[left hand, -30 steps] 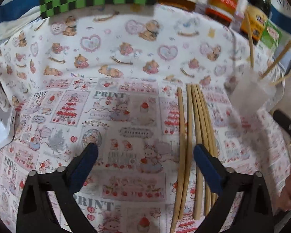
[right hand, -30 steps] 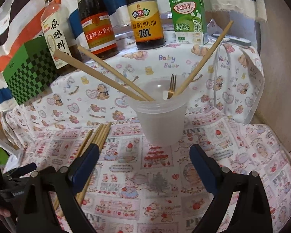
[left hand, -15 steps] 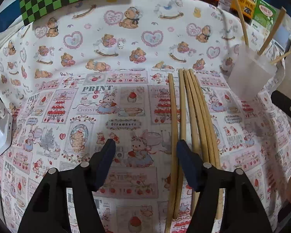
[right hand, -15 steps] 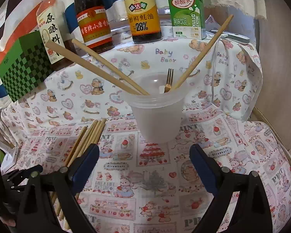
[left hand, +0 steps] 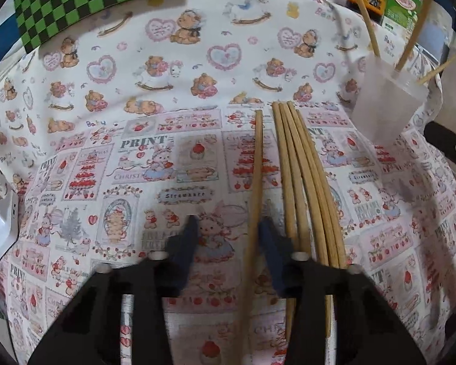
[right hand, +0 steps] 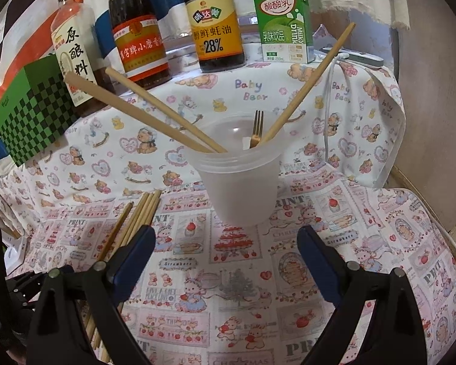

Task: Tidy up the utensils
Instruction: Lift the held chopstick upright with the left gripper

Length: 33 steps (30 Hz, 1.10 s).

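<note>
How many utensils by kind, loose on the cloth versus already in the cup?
Loose chopsticks on the cloth: 5 (one apart, four bundled)
Standing chopsticks in the cup: 3
Fork in the cup: 1
Total: 9 utensils

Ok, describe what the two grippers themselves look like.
Both match: the left gripper and right gripper each have glossy black plastic arms with small silver pivot screws, ending in dark blue padded jaws. No cables or markings show on either.
</note>
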Each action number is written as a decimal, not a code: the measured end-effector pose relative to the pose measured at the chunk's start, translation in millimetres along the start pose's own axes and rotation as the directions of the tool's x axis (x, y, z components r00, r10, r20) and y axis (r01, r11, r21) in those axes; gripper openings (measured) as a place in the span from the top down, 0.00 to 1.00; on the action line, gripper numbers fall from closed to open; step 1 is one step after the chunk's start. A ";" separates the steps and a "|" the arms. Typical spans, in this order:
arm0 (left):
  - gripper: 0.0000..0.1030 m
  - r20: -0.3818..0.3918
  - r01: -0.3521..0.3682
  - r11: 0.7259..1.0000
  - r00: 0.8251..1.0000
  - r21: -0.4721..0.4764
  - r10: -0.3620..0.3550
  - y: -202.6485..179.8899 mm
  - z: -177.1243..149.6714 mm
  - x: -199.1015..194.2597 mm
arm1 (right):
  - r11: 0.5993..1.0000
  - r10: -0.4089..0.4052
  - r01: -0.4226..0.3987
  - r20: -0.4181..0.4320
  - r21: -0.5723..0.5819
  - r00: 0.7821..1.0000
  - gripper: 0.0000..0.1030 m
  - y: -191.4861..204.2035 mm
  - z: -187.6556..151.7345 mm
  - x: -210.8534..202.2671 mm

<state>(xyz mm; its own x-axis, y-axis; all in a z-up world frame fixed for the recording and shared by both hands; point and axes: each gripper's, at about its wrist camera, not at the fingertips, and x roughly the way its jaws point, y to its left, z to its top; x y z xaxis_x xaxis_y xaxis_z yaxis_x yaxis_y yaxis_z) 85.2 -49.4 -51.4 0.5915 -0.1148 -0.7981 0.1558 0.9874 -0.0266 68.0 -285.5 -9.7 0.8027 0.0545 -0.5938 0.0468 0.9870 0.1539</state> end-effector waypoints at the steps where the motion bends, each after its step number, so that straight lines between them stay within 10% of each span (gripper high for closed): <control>1: 0.79 -0.002 0.010 1.000 1.000 -0.007 -0.010 1.8 0.3 -0.5 | 1.000 0.000 0.000 -0.004 0.004 1.000 0.09 -0.6 0.0 0.8; 13: 0.94 0.107 0.081 0.988 0.992 -0.130 -0.067 25.6 1.6 -37.4 | 1.000 0.007 -0.007 -0.033 0.015 0.999 0.09 -0.7 -3.0 5.9; 20: 0.94 0.332 0.157 0.974 0.938 -0.164 -0.095 36.9 4.7 -86.6 | 0.997 0.072 -0.073 -0.032 -0.040 0.997 0.09 9.8 -5.0 4.8; 25: 0.95 0.450 0.072 0.986 0.893 -0.151 0.004 38.0 6.4 -114.1 | 0.943 0.209 -0.246 -0.174 -0.226 0.962 0.18 49.2 -22.2 13.8; 33: 0.95 0.500 0.081 0.986 0.866 -0.143 0.002 37.0 5.3 -126.2 | 0.893 0.119 -0.205 -0.230 -0.399 0.966 0.28 86.8 -48.5 27.5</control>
<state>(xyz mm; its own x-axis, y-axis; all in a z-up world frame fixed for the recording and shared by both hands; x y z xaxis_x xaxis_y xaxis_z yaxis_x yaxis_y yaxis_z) 20.4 1.1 51.5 0.9078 -0.1522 -0.3908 0.0884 0.9803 -0.1764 65.3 -190.9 -51.0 0.6444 0.2053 -0.7366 -0.3605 0.9311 -0.0559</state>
